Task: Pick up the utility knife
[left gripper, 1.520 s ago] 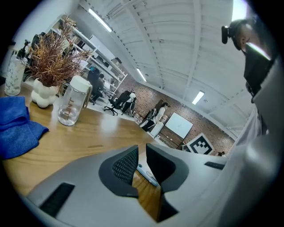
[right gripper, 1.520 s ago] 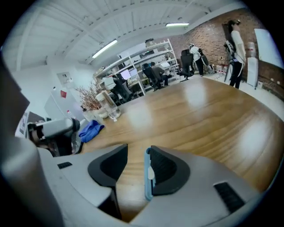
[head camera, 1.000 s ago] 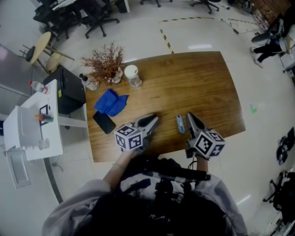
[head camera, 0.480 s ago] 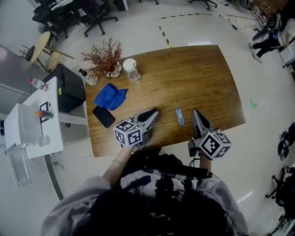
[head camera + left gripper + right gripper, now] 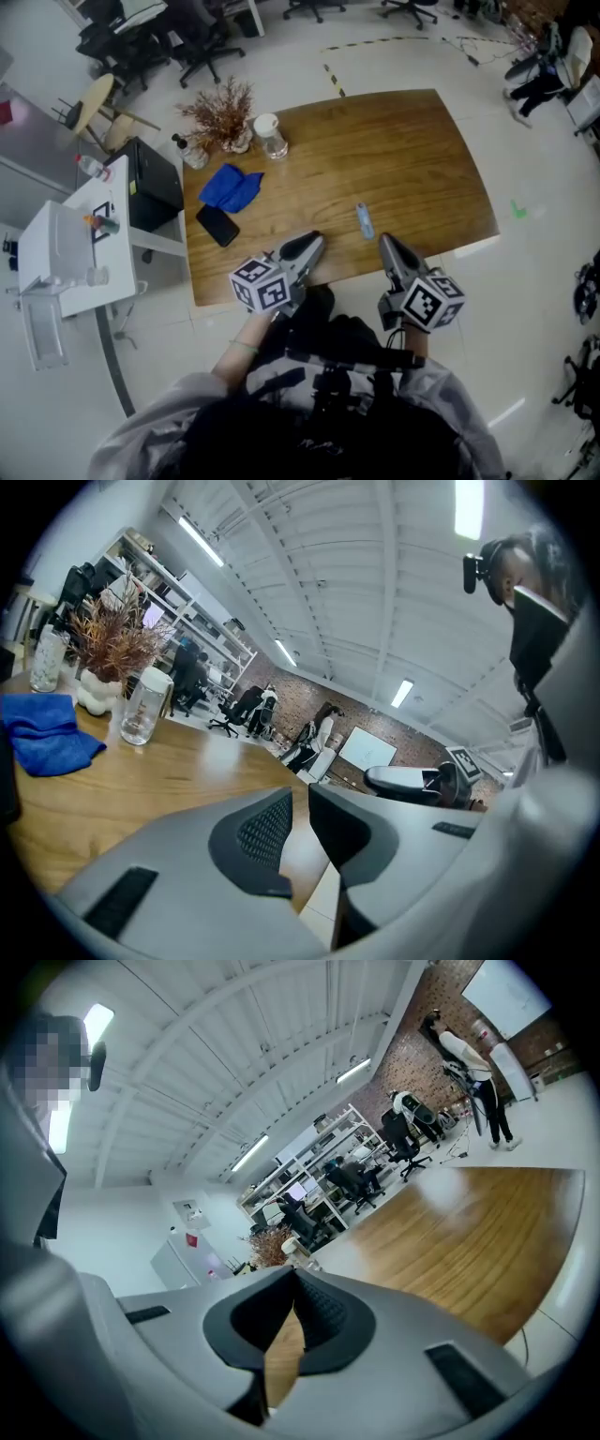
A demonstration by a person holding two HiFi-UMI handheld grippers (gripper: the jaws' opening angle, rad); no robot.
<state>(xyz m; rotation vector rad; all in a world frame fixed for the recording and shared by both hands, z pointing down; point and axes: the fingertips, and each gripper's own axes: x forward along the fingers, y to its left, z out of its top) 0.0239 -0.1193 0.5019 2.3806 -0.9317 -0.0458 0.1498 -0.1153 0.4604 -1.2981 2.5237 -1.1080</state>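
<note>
The utility knife (image 5: 364, 221), a small light-blue one, lies flat on the wooden table (image 5: 412, 159) near its front edge. Nothing is holding it. My right gripper (image 5: 385, 242) hovers at the table's front edge, just right of the knife and nearer to me, apart from it. Its jaws are shut and empty, the tips meeting in the right gripper view (image 5: 293, 1271). My left gripper (image 5: 313, 243) hangs over the front edge, left of the knife. Its jaws stand a narrow slit apart (image 5: 300, 794) with nothing between them. Neither gripper view shows the knife.
A blue cloth (image 5: 231, 187) and a black phone (image 5: 217, 226) lie at the table's left. A clear jar (image 5: 272, 136) and a dried plant (image 5: 220, 112) stand at the far left corner. A black cabinet (image 5: 155, 187) and a white cart (image 5: 66, 253) flank the left side.
Both grippers have drawn back from the table toward the person's body and risen a little. The right gripper, which was beside the knife, is farther from it. The knife has not moved.
</note>
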